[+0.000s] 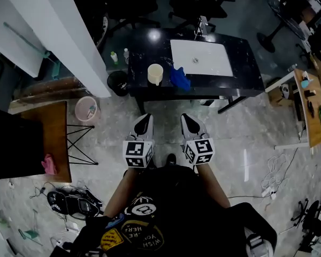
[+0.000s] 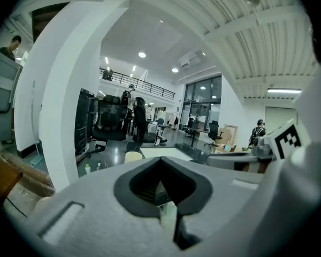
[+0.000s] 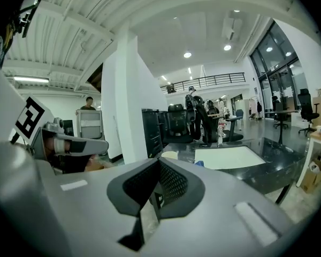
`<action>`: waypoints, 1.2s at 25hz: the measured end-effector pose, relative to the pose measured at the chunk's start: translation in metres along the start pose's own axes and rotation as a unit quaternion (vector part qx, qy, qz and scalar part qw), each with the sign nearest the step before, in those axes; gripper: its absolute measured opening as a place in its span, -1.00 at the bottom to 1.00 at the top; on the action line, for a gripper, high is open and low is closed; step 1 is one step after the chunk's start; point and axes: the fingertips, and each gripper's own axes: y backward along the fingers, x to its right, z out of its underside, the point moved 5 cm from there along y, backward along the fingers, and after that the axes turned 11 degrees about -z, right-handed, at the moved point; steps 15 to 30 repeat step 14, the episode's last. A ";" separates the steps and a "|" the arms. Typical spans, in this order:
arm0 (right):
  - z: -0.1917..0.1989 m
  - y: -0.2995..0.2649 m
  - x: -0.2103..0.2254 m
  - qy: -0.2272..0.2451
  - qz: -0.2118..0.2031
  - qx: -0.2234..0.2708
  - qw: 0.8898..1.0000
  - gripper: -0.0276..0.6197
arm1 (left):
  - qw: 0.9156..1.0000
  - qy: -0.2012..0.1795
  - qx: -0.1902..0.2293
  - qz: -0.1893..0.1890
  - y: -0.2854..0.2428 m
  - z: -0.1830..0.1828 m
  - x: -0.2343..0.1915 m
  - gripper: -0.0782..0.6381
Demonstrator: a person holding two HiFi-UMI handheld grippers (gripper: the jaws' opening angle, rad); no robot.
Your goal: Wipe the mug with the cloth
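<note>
Standing scene, seen from the head and from both grippers. The black table (image 1: 241, 79) stood well ahead of the person and carried a white mat (image 1: 203, 58) over its right-hand part. The left gripper (image 1: 145, 118) and the right gripper (image 1: 188, 116) hung side by side over the floor, well short of the table's near edge. Each had its jaws pressed together with nothing between them. The cream mug (image 1: 155, 74) stood upright near the table's front edge, just left of the mat. The blue cloth (image 1: 179, 78) lay crumpled just beside the mug, at the mat's near left corner; whether the two touched could not be told. With both things at rest and both grippers empty, the arrangement suited equally a moment ahead of the wiping and one after cloth and mug had been set down again. The mug was judged rigid, smooth-walled, fairly heavy for its size and breakable, so a firm grip across its rim wall would hold better than one on the rounded side; no handle could be made out. The cloth was judged light, limp and not slippery, best pinched at a raised fold so that a bunch of it would press on the mug.
</note>
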 end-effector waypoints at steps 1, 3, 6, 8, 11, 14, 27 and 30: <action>-0.002 0.003 0.000 0.001 -0.002 0.001 1.000 -0.91 | 1.000 -0.003 0.001 0.000 0.001 -0.002 0.002 -0.77; -0.008 0.009 -0.001 0.007 -0.006 0.008 1.000 -0.91 | 1.000 -0.015 0.010 -0.004 0.004 -0.007 0.007 -0.77; -0.015 0.015 0.000 0.012 -0.013 0.015 1.000 -0.91 | 1.000 -0.016 0.014 -0.009 0.004 -0.008 0.017 -0.77; -0.013 0.023 0.000 0.011 -0.018 0.012 1.000 -0.91 | 1.000 -0.016 0.007 -0.003 0.006 -0.002 0.029 -0.77; -0.012 0.032 0.002 0.013 -0.022 0.010 1.000 -0.91 | 1.000 -0.022 0.003 0.005 0.006 0.001 0.043 -0.77; -0.014 0.037 0.006 0.014 -0.025 0.014 1.000 -0.91 | 1.000 -0.024 0.010 0.010 0.004 -0.001 0.051 -0.77; -0.014 0.037 0.006 0.014 -0.025 0.014 1.000 -0.91 | 1.000 -0.024 0.010 0.010 0.004 -0.001 0.051 -0.77; -0.014 0.037 0.006 0.014 -0.025 0.014 1.000 -0.91 | 1.000 -0.024 0.010 0.010 0.004 -0.001 0.051 -0.77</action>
